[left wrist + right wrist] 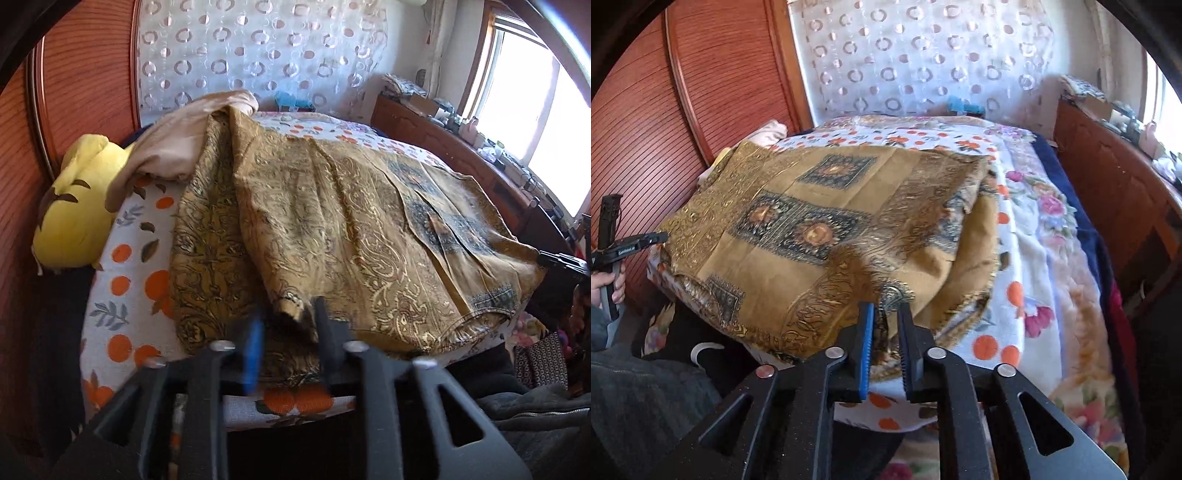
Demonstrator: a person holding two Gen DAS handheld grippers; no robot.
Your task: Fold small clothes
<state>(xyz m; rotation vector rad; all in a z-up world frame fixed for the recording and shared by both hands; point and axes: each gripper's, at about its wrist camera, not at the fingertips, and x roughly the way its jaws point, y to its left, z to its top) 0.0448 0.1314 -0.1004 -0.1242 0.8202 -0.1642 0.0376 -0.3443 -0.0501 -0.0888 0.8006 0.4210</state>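
A mustard-gold paisley cloth (332, 229) with dark blue patterned panels lies folded over on the bed. My left gripper (291, 332) hovers at its near edge. The jaws stand apart, and a loose corner of the cloth (291, 310) lies between the fingertips, unpinched. In the right wrist view the same cloth (798, 236) spreads to the left, and my right gripper (887, 325) sits at its near right fold. Its jaws are slightly apart, with the fold (892, 295) just at the tips. The left gripper (631, 243) shows at the far left, held by a hand.
The bed sheet (122, 258) is white with orange fruit print. A yellow pillow (74, 206) and a beige cloth (177, 147) lie near the wooden headboard (74, 81). A floral blanket (1063, 258) covers the bed's right side, beside a wooden cabinet (1108, 177) under the window.
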